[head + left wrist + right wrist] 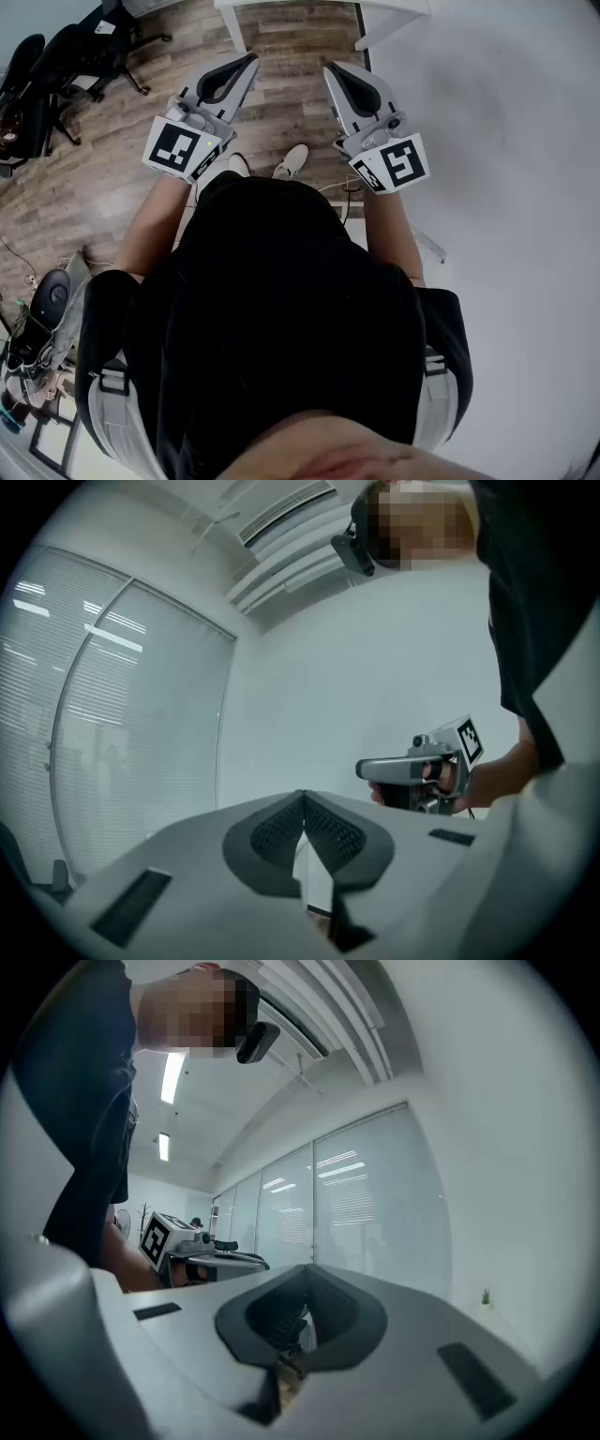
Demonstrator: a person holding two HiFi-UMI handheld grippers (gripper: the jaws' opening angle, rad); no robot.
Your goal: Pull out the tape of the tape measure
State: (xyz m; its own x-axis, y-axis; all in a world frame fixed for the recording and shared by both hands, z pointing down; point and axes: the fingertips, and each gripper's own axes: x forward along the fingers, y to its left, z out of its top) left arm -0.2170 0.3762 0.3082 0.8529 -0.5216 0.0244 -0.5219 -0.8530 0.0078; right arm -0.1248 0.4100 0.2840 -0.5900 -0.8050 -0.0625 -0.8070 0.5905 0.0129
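Grey-jawed left gripper (249,60) and right gripper (330,68) hover level over the wood floor (286,66), both closed on nothing.

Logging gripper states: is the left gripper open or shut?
Shut: the left gripper has its pads meeting at the tips, with nothing between them.

There are two grippers, the left gripper (249,62) and the right gripper (332,69). Two white shoes (292,159). One person (272,300). One white table (375,7).

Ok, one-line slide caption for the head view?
Standing person holds the left gripper and right gripper, both shut and empty, out over the wood floor; no tape measure in view.
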